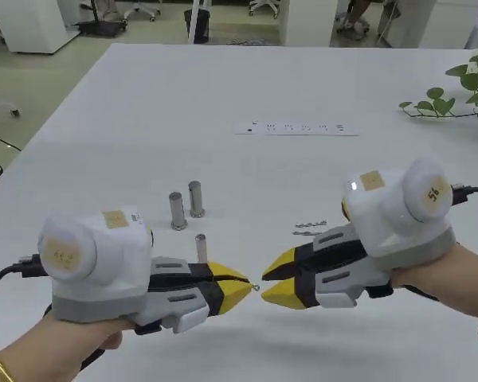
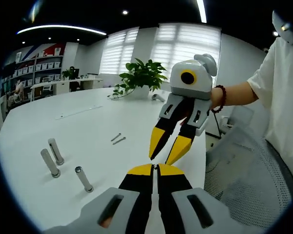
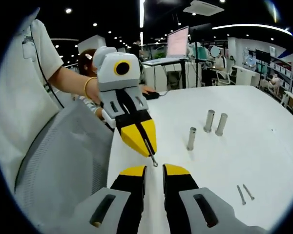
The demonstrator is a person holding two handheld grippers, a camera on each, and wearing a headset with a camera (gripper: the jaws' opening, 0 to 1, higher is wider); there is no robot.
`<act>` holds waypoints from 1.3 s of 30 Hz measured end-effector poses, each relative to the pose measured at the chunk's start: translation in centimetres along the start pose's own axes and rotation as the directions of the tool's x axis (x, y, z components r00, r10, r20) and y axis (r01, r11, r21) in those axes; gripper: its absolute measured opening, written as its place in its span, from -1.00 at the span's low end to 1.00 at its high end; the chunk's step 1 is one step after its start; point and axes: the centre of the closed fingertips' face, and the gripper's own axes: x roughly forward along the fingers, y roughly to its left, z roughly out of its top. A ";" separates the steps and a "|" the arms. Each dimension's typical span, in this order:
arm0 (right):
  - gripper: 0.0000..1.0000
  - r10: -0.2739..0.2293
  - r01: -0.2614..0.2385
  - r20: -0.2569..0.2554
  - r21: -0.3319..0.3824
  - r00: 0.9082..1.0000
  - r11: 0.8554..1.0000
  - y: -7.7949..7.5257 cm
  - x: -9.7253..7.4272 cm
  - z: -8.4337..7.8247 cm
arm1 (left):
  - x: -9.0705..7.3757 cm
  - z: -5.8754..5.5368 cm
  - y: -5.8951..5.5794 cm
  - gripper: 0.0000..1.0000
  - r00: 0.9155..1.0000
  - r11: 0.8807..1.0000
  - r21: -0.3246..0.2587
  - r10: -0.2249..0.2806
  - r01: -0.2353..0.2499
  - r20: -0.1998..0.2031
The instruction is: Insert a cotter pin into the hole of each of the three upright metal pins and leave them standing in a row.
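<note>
Left tool pinches a cotter pin; right tool stands slightly open.

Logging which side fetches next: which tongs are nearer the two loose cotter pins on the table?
Right. The right tongs hover below the loose cotter pins in the head view; the left tongs are farther left, beside the nearest upright pin.

The three short grey metal pins show a dull brushed sheen. The wide white counter is matt and smooth. The left claw and right claw have smooth yellow-and-black plastic tips and satin white plastic bodies. The thin silvery cotter pin nipped in the left claw is bright wire.
</note>
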 end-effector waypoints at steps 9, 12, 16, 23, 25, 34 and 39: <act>-0.71 0.078 -0.079 -0.020 0.000 0.997 0.997 1.1 0.3 -0.8 | 0.3 -0.1 -1.6 -1.00 0.997 0.994 0.085 -0.072 0.073 -0.025; -0.72 0.093 -0.093 -0.015 0.001 0.996 0.996 1.3 0.4 -0.9 | 0.2 0.0 -1.9 -1.00 0.996 0.992 0.096 -0.086 0.088 -0.023; -0.74 0.123 -0.123 -0.007 0.012 0.992 0.992 1.7 0.5 -0.9 | 0.2 0.2 -2.2 -1.00 0.995 0.988 0.118 -0.102 0.104 -0.024; -0.77 0.150 -0.150 0.016 0.023 0.989 0.988 2.0 0.5 -0.7 | 0.3 0.2 -2.8 -1.00 0.991 0.980 0.145 -0.131 0.134 -0.031; -0.80 0.158 -0.158 0.021 0.026 0.987 0.987 2.1 0.5 -0.6 | 0.4 0.1 -2.8 -1.00 0.991 0.979 0.153 -0.132 0.136 -0.036; -0.88 0.155 -0.156 0.030 0.015 0.987 0.988 1.9 0.4 -0.4 | 0.2 0.1 -2.4 -1.00 0.991 0.978 0.161 -0.126 0.130 -0.038; -0.89 0.141 -0.142 0.032 0.005 0.989 0.990 1.7 0.4 -0.4 | 0.2 0.0 -2.2 -0.99 0.993 0.981 0.153 -0.116 0.119 -0.029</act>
